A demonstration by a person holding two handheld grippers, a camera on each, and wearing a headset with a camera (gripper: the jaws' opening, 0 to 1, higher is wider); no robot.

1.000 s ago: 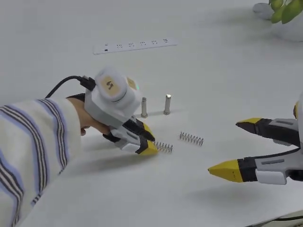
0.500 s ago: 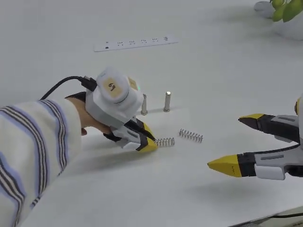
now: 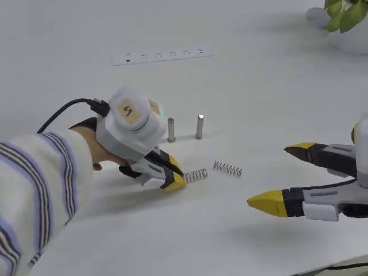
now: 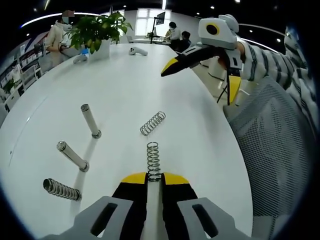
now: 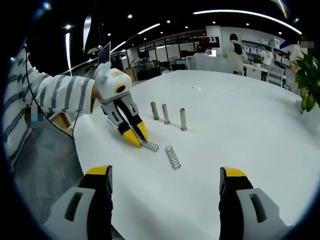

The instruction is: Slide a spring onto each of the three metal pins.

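Jaws, left gripper [image 4: 154, 177]: closed on the near end of a thin coiled steel spring [image 4: 153, 159], which sticks out forward from the yellow tips, low at the table surface; whether it rests on the surface cannot be told. Jaws, right gripper [image 3: 269, 176]: spread wide and holding nothing, hovering well apart from the work at the right of the head view. White workbench top [image 3: 241, 86]: bears every item listed below. Blue-and-white striped sleeve [image 3: 34, 184]: the person's arm behind the left gripper. Green leafy plant in a white pot [image 3: 345, 17]: far right corner, well apart from the work. White power strip [image 3: 164, 56]: lies flat on the far side, beyond the pins. Silver metal pins, three, upright in a short row near the left gripper: the first pin [image 5: 154, 110] carries a coiled spring along its shaft; the middle pin [image 5: 166, 114] and the end pin [image 5: 183, 119] are bare. Loose steel spring [image 3: 227, 168]: lies flat on the table near the held spring, between the pins and the right gripper. Progress, as judged: one pin of three is fitted. The held spring is not yet on a pin and the loose spring is untouched, so two bare pins remain to be fitted, one spring apiece.
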